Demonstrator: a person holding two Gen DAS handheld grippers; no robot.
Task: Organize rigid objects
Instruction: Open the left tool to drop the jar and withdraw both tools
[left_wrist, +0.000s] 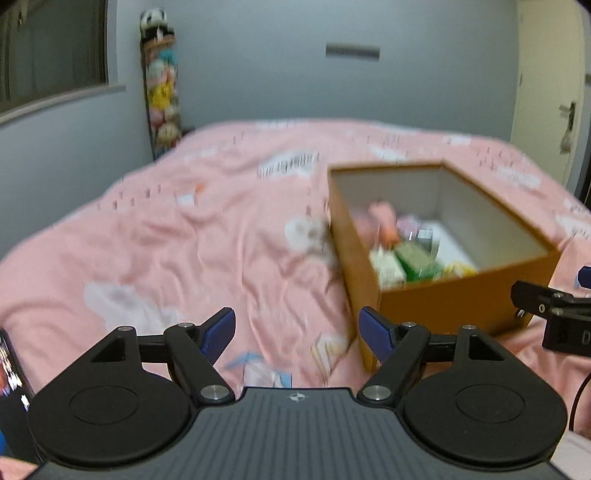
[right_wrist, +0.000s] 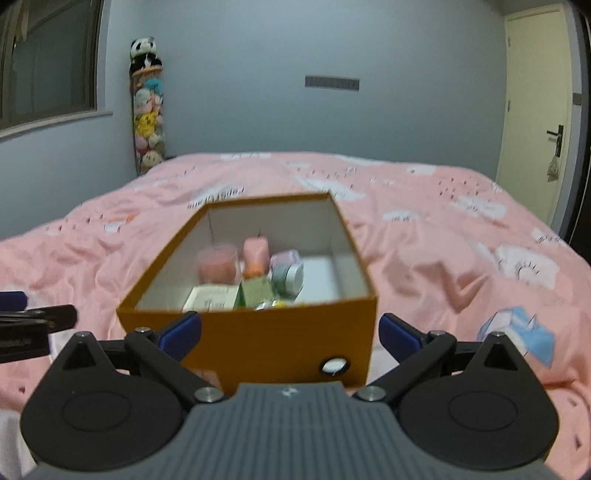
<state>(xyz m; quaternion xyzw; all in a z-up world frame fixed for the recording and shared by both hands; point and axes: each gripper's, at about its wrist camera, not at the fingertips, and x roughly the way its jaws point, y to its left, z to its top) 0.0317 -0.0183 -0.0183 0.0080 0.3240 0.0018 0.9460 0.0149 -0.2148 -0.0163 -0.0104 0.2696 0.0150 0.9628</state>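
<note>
Cardboard, orange-brown outside and pale grey-white inside: that is the box (right_wrist: 258, 332) I see sitting lidless on the bed (right_wrist: 443, 236), which is covered with a rumpled pink printed duvet. From my right wrist camera its near short wall, with a round finger hole at the lower right, sits just ahead of the right gripper (right_wrist: 290, 334), whose blue-padded jaws are spread wide and hold nothing. Inside the box, crowded toward the near end, I make out a translucent pink cup (right_wrist: 218, 263), a salmon-pink tube (right_wrist: 256, 254), a pale round jar (right_wrist: 288, 274), a white carton (right_wrist: 212, 297) and a green carton (right_wrist: 258, 291) (all somewhat blurred). The far end of the box floor is bare white. The left gripper (left_wrist: 295, 330) hovers over the duvet just left of the box (left_wrist: 461, 295), its jaws also wide apart and empty. A tall column of plush toys (right_wrist: 147, 110) stands by the grey wall.
</note>
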